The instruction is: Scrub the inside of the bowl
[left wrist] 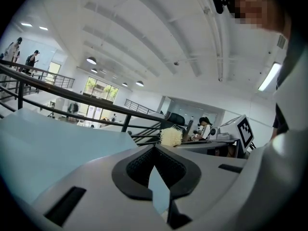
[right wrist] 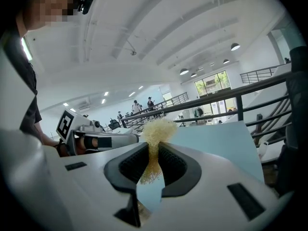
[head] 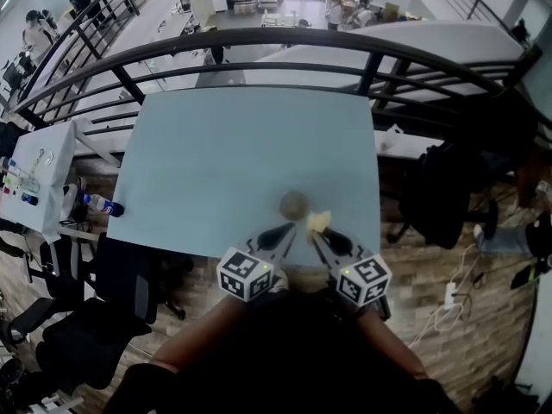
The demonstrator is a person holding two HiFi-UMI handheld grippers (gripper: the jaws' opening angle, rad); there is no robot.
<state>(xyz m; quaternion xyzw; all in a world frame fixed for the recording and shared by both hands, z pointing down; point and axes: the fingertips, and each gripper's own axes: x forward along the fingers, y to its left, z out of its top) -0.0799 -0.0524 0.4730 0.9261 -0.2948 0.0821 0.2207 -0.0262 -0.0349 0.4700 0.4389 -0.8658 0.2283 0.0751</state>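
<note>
The bowl (head: 293, 203), small, round and dull grey, sits upright on the pale blue worktop (head: 216, 162), close to its near edge and a little right of centre. It is too blurred in the head view to show anything of its inside.

Just beside the bowl, on its near right, is a pale yellow fibrous scrubber (head: 320, 221), apart from the bowl or barely touching its rim; I cannot tell which. The right hand-held gripper (right wrist: 154, 143) has this scrubber pinched between its 2 dark ribbed pads. The jaws are closed down on it, so its frayed tuft sticks out past the tips and a thinner strand hangs back between them.

The left hand-held gripper (left wrist: 155, 146) is on the bowl's near left, its jaws pressed together at the tips with nothing between them. The 2 grippers lie side by side, angled in towards each other, both pointing at the bowl from the near edge.

Beyond the far edge of the worktop curves a dark metal railing (head: 285, 41), with an open hall below it. To the left, lower down, a bottle (head: 103, 203) with a blue cap lies on its side, and black chairs (head: 95, 317) stand near it.
</note>
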